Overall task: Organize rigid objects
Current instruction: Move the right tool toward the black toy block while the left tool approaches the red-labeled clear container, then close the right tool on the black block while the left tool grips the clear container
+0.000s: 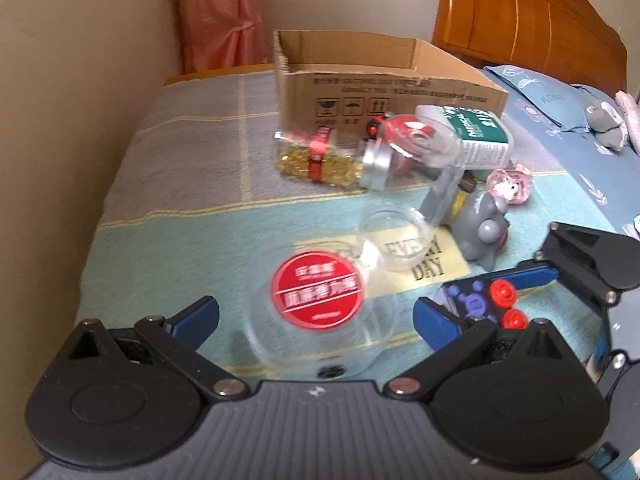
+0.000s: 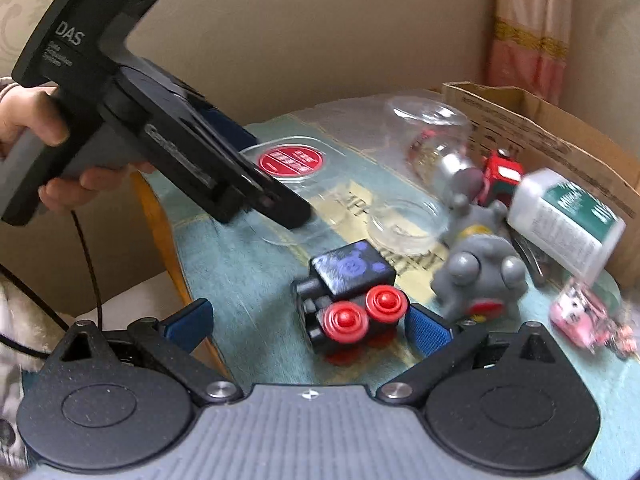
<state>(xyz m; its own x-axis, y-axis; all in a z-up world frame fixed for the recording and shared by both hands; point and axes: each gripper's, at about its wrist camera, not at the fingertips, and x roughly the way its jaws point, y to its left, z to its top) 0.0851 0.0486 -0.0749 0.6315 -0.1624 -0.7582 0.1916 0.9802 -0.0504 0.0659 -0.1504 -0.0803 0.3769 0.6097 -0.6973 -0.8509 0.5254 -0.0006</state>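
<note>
Bedspread [image 1: 168, 208] clutter: clear lid [image 1: 320, 304] between released left jaws; black toy [image 2: 352, 300] between released right jaws.

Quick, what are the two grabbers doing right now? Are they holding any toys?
Left hand-held gripper: open, around the clear lid with the red sticker, not squeezing it.
Right hand-held gripper: open, around the black toy with red wheels, not gripping yet.

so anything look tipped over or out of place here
Yes. The jar of gold pieces lies on its side in front of the box, and the white bottle lies tipped beside it. The clear lid with the red sticker sits loose on the cloth, off any container.
</note>
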